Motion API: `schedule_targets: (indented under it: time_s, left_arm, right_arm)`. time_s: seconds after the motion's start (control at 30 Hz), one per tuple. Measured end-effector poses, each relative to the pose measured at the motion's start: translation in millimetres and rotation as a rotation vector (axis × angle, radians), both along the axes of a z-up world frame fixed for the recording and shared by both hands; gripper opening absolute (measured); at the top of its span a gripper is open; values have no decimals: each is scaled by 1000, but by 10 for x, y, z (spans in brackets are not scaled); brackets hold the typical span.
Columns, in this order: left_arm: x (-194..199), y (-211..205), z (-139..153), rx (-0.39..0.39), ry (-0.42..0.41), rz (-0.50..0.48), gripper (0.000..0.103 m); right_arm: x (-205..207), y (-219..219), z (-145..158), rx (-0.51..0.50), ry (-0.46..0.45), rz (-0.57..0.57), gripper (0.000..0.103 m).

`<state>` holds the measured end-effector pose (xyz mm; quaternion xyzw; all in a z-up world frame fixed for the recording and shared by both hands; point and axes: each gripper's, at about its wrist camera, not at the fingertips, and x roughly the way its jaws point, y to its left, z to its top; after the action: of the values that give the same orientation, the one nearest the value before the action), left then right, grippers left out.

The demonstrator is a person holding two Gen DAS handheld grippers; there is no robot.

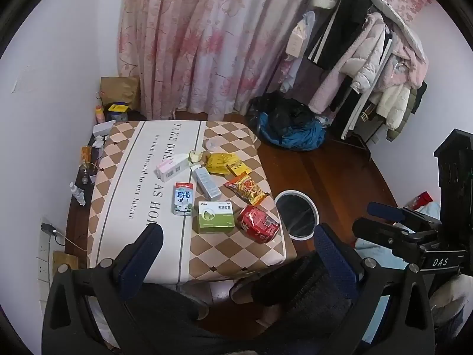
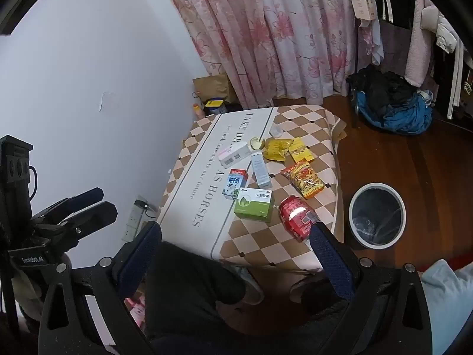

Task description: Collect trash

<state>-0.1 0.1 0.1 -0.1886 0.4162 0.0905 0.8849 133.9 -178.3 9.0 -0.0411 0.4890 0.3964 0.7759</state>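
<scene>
Left hand-held gripper [image 1: 236, 236]: you are holding it spread wide and empty, tilting down over the near edge of the worktop [image 1: 124, 177]
Right hand-held gripper [image 2: 235, 238]: you are keeping its jaws wide apart too, gripping nothing; its right finger is overlapping the red can [image 2: 295, 217] in the right wrist view, and you cannot tell whether it is touching
Trash: it is lying in a cluster on the checkered cloth: the red can on its side at the near right corner, a green box [image 1: 214, 217] just beside it, a blue milk carton [image 1: 183, 198] to the left of that box
Farther trash: a red and yellow snack bag [image 1: 247, 192], a slim pale box [image 1: 206, 183], a pink and white box [image 1: 172, 168] and yellow wrappers [image 1: 223, 162] are sitting behind
Bin [image 1: 297, 214]: it is standing open on the wooden floor, just beside the right edge of the worktop, lined with a dark bag
Your legs: they are showing in dark trousers below both tools
</scene>
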Motion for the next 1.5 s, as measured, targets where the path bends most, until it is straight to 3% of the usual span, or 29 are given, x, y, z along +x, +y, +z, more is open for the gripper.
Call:
schedule_targets:
  time_s: [0.4,1.5]
  left_arm:
    - [30,-55,8,-25,-3,-7,103]
    - [13,-12,11,-46,-11,-14,103]
  right_arm:
    - [21,-37,97,21,-2,0,101]
    - [-72,102,-45,23,6,19,101]
